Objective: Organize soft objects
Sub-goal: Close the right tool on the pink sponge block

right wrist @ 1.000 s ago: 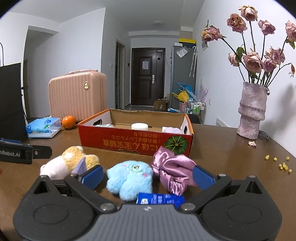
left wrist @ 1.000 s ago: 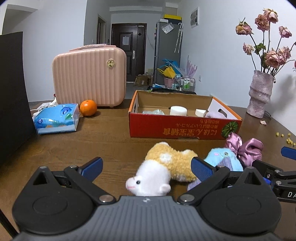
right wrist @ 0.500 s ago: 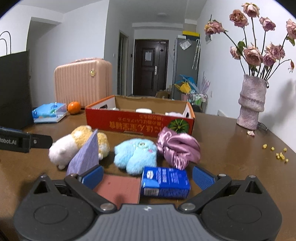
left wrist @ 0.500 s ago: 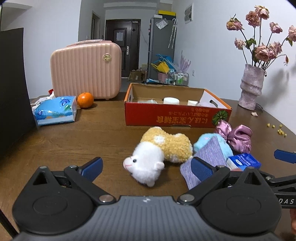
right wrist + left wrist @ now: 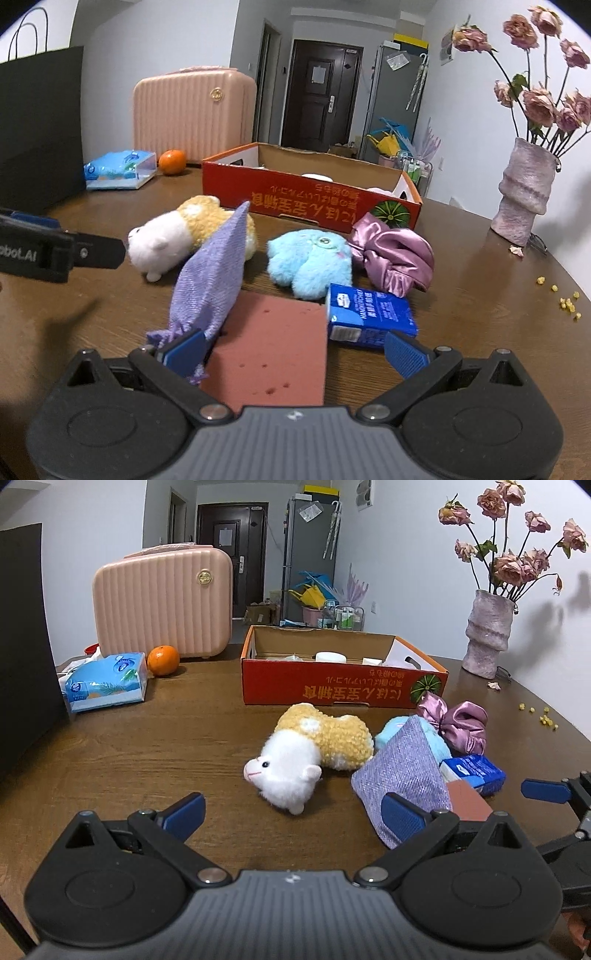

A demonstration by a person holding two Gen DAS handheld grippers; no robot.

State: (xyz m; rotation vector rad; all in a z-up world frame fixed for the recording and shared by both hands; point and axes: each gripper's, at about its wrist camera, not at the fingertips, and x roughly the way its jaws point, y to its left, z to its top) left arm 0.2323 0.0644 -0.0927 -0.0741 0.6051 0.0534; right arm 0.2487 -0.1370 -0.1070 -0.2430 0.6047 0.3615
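Note:
A white and yellow plush (image 5: pixel 306 753) (image 5: pixel 184 236) lies on the brown table. Right of it are a purple cloth pouch (image 5: pixel 406 775) (image 5: pixel 210 273), a blue plush (image 5: pixel 308 260) (image 5: pixel 436 738), a pink satin scrunchie (image 5: pixel 395 258) (image 5: pixel 458 725), a reddish sponge block (image 5: pixel 269 350) and a blue tissue pack (image 5: pixel 369 314) (image 5: pixel 474 771). My left gripper (image 5: pixel 291 814) is open and empty, just short of the white plush. My right gripper (image 5: pixel 293 349) is open, its fingers either side of the sponge block, the left finger (image 5: pixel 184 347) against the pouch's frayed end.
A red cardboard box (image 5: pixel 343 686) (image 5: pixel 314 199) with a few items inside stands behind the toys. A pink case (image 5: pixel 162 602), an orange (image 5: pixel 163 660) and a tissue pack (image 5: pixel 105 683) sit at the back left, a vase of dried roses (image 5: pixel 487 635) at the right. A black bag (image 5: pixel 22 646) stands far left.
Both grippers have pulled back from the toys and risen, so the pouch, sponge block and tissue pack have come into view. Nothing was grasped; both stay open.

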